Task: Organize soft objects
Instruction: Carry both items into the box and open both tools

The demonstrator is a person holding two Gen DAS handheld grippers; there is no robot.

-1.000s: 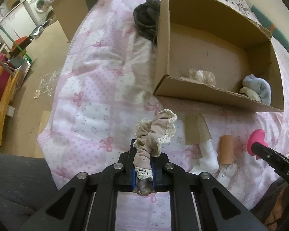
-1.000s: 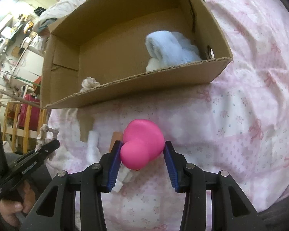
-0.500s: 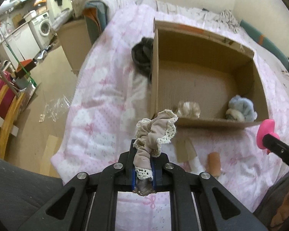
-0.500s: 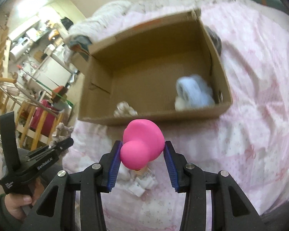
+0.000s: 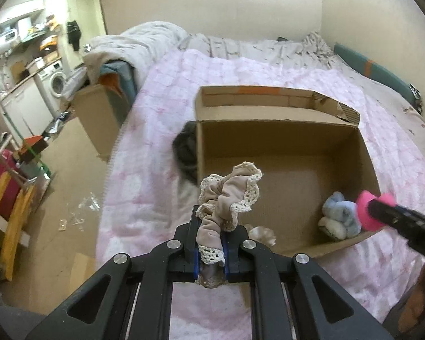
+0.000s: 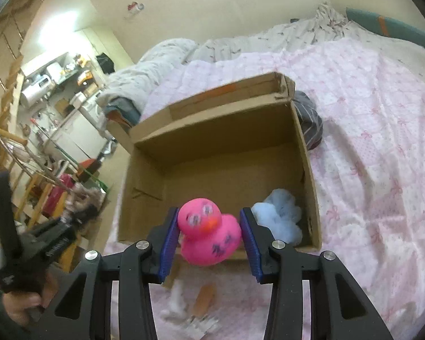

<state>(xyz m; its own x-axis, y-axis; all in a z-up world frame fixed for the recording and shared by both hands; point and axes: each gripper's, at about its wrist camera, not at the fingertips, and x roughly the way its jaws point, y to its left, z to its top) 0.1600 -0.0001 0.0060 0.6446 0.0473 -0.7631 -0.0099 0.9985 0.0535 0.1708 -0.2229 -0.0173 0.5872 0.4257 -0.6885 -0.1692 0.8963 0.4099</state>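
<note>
Both claws hover over the near wall of the box (image 5: 283, 141), the left claw (image 5: 210, 250) clamping a scrunchie (image 5: 226, 198) and the right claw (image 6: 209, 243) gripping a duck (image 6: 209, 238), so the carry step seems nearly done and next each likely opens to drop its load inside.

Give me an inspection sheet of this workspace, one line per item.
Surface: bed with pink patterned quilt; grey bedding heaped at the far end.
Job's things: open cardboard box on the quilt; light blue soft item and a beige soft item lie inside; lace-trimmed scrunchie and pink rubber duck are held.
Clutter: dark striped cloth beside the box; small items on the quilt before it, blurred.
Grippers: left gripper shut on the scrunchie; right gripper shut on the duck, at the box's near wall.
Cables: nothing seen.
Surroundings: washing machine, shelves, wooden rack, floor litter.
</note>
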